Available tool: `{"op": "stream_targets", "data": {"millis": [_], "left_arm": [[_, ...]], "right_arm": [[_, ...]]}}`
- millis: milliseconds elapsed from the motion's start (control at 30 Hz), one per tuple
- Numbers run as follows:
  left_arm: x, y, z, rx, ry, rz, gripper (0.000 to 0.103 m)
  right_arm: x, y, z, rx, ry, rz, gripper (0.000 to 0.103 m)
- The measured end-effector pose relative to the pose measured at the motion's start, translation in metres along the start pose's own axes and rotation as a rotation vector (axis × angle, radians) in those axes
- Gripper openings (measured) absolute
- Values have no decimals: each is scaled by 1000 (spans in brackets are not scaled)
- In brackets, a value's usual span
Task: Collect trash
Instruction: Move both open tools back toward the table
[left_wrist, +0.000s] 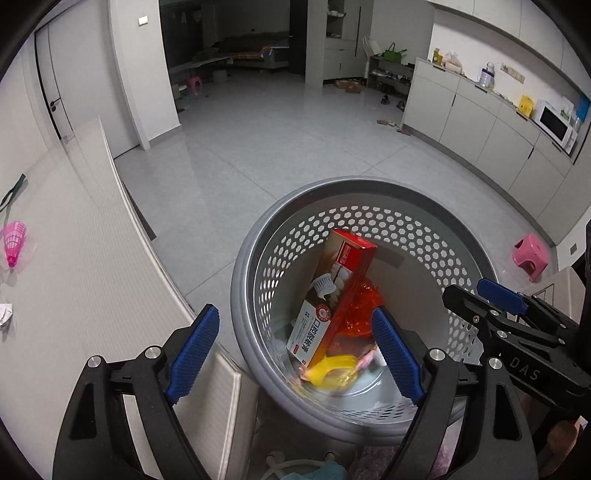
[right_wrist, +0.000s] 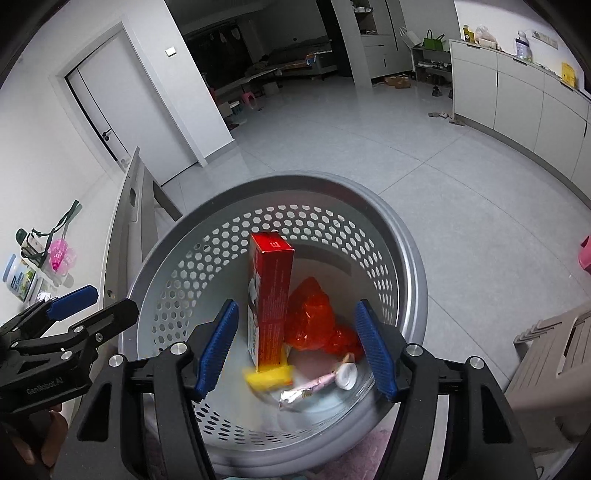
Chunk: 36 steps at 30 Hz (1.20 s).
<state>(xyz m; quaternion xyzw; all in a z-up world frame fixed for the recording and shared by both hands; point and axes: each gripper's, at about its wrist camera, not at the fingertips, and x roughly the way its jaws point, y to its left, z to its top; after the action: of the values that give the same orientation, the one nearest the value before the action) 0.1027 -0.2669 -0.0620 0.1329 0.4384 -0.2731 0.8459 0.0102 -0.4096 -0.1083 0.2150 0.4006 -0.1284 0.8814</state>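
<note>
With both my left gripper (left_wrist: 295, 352) and right gripper (right_wrist: 297, 347) hanging spread and empty over the grey basket (right_wrist: 413, 266) at lower centre, the toothpaste box (right_wrist: 271, 295), red wrapper (right_wrist: 314, 325) and a blurry yellow thing (right_wrist: 267, 378) are binned, though that crumpled scrap (left_wrist: 5, 314) at the left edge probably still needs collecting.

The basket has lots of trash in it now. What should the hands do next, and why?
Probably lift both grippers away from the basket and go back to the table. The left gripper and right gripper are both open and empty, while the yellow thing is blurry inside the basket beside the red box. A crumpled white scrap waits on the table.
</note>
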Motion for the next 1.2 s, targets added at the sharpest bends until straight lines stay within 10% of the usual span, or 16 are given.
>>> {"op": "stream_targets", "data": {"millis": [1200], "left_arm": [[-73, 54, -23, -58, -131, 72, 88]], "right_arm": [[-49, 52, -8, -80, -80, 28, 65]]}}
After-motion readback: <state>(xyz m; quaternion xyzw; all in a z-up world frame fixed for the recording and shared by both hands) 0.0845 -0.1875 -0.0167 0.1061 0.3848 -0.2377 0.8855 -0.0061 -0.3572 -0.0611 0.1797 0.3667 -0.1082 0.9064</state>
